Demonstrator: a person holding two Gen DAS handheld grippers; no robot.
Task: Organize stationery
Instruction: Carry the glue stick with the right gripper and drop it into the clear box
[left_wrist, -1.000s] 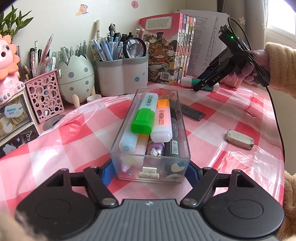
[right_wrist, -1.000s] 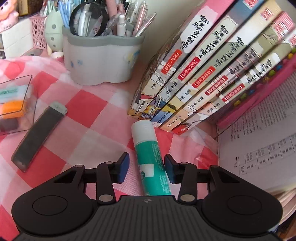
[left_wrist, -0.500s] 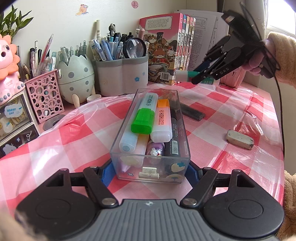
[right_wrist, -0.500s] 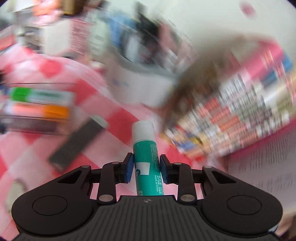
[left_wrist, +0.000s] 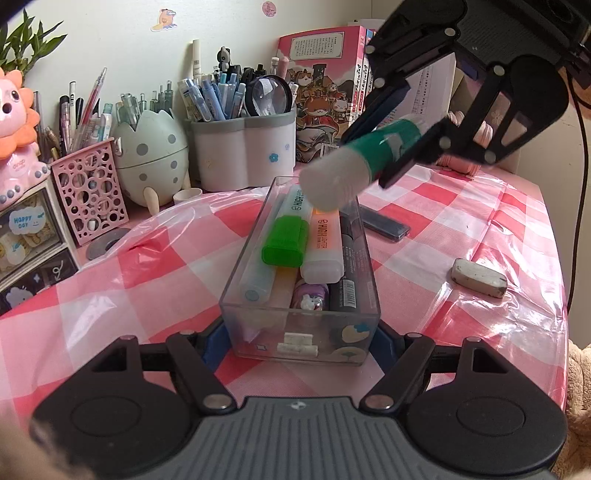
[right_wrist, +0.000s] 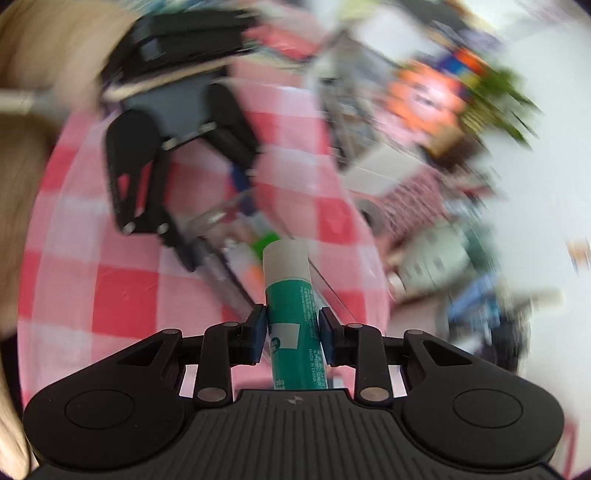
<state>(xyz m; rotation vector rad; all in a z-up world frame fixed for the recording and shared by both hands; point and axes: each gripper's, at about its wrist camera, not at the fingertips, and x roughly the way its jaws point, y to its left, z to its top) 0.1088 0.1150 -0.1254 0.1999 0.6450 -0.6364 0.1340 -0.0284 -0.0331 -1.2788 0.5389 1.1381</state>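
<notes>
Glue stick (right_wrist: 287, 295) | clamped in right tool (right_wrist: 291, 332) | left tool (left_wrist: 299, 336) grips clear box (left_wrist: 295, 332) | right view blurred

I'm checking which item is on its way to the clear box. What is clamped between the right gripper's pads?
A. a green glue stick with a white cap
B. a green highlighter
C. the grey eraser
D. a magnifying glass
A: the right gripper is shut on the green glue stick, its white cap pointing toward the clear box, which the left gripper grips.
</notes>
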